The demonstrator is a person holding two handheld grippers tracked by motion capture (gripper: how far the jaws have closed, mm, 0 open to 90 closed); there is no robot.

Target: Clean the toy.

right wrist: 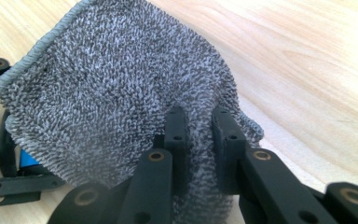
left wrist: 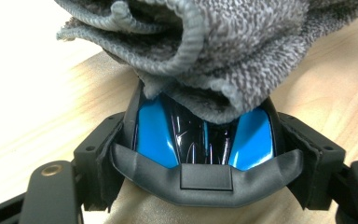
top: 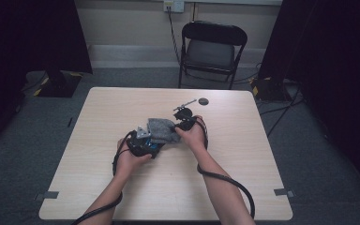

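My left gripper (top: 145, 143) is shut on a glossy blue and black object (left wrist: 154, 135), its jaws pressing the two sides. I cannot tell what the object is. A grey terry cloth (top: 161, 129) lies draped over the object's far end (left wrist: 223, 42). My right gripper (top: 185, 123) is shut on a fold of that cloth (right wrist: 112, 93), with both jaws (right wrist: 200, 126) pinching the fabric. A sliver of the blue object (right wrist: 25, 158) peeks out under the cloth's left edge. Both hands meet over the middle of the table.
The light wooden table (top: 122, 103) carries a small dark round disc (top: 203, 101) behind the hands. A black folding chair (top: 213, 47) stands beyond the far edge. Grey tape marks (top: 51, 194) sit near the front corners. Cables trail off both grippers.
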